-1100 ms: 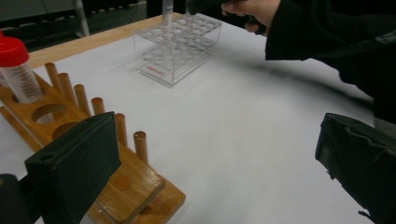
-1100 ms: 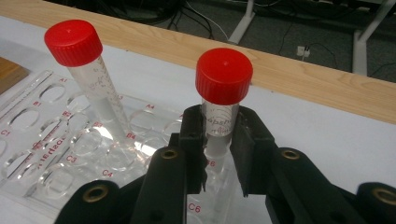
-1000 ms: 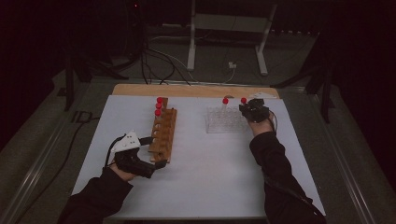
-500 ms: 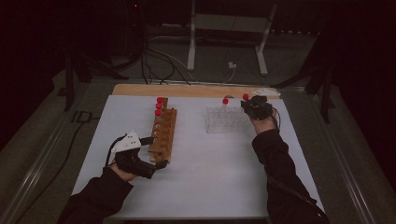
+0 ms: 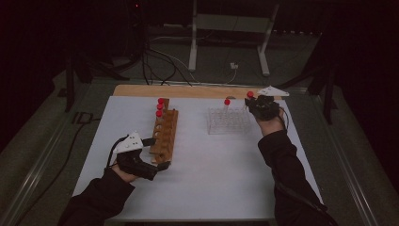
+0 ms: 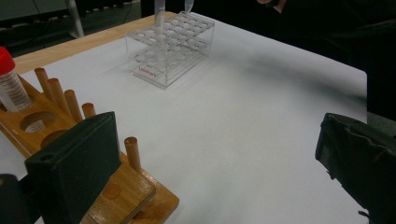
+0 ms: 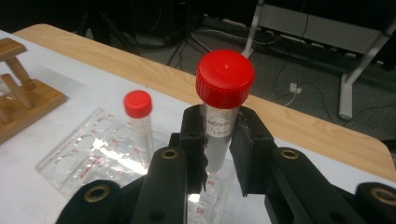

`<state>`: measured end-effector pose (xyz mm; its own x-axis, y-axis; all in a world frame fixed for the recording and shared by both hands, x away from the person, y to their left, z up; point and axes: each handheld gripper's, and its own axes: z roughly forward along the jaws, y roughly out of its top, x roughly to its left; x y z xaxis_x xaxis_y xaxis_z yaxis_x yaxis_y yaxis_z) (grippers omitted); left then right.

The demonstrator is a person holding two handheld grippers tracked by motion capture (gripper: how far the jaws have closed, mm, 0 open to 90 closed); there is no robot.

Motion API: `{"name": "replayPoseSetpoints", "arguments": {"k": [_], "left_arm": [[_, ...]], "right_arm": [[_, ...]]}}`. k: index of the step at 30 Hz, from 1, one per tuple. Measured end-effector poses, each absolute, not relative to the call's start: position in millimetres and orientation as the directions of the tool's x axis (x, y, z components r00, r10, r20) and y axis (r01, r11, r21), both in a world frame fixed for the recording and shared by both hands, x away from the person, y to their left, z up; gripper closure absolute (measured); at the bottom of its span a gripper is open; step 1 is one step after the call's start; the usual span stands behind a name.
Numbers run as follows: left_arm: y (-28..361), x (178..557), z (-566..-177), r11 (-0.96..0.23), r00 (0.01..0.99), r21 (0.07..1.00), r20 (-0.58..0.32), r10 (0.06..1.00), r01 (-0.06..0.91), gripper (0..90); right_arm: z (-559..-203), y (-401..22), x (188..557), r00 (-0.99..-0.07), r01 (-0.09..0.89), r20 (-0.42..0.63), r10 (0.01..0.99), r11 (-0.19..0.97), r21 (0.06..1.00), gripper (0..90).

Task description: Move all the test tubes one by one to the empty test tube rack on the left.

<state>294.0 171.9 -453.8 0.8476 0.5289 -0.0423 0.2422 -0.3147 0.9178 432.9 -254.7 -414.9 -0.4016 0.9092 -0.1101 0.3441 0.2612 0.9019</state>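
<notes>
My right gripper [image 5: 254, 101] [image 7: 219, 135] is shut on a red-capped tube [image 5: 250, 94] [image 7: 224, 83], held upright above the right end of the clear plastic rack [image 5: 229, 121] [image 7: 93, 154] [image 6: 170, 44]. A second red-capped tube [image 5: 227, 104] [image 7: 138, 116] stands in that rack. My left gripper [image 5: 156, 153] [image 6: 219, 186] stands open at the near end of the wooden rack [image 5: 165, 134] [image 6: 126, 186]. That end lies just beside one jaw. Three red-capped tubes [image 5: 160, 107] stand at the wooden rack's far end, and one of them [image 6: 9, 79] appears at the left gripper view's left edge.
Both racks stand on a white table top [image 5: 211, 179] with a wooden strip [image 5: 188, 91] along its far edge. Beyond the table are a metal stand [image 5: 193, 47] and cables on the dark floor. White surface lies open between the racks and toward the front.
My right gripper has risen with the tube in it and drifted slightly right and away, above the clear rack. The left gripper has stayed put.
</notes>
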Motion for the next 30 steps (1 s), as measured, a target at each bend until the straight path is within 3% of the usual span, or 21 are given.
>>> {"name": "replayPoseSetpoints", "arguments": {"k": [30], "left_arm": [[157.5,296.6,-444.4,-0.346,0.869,0.908,-0.036,0.493,0.234,0.6]], "right_arm": [[-424.8,-221.1,357.0,-0.596,0.308,-0.107,0.796,0.349,0.885,74.9]]}}
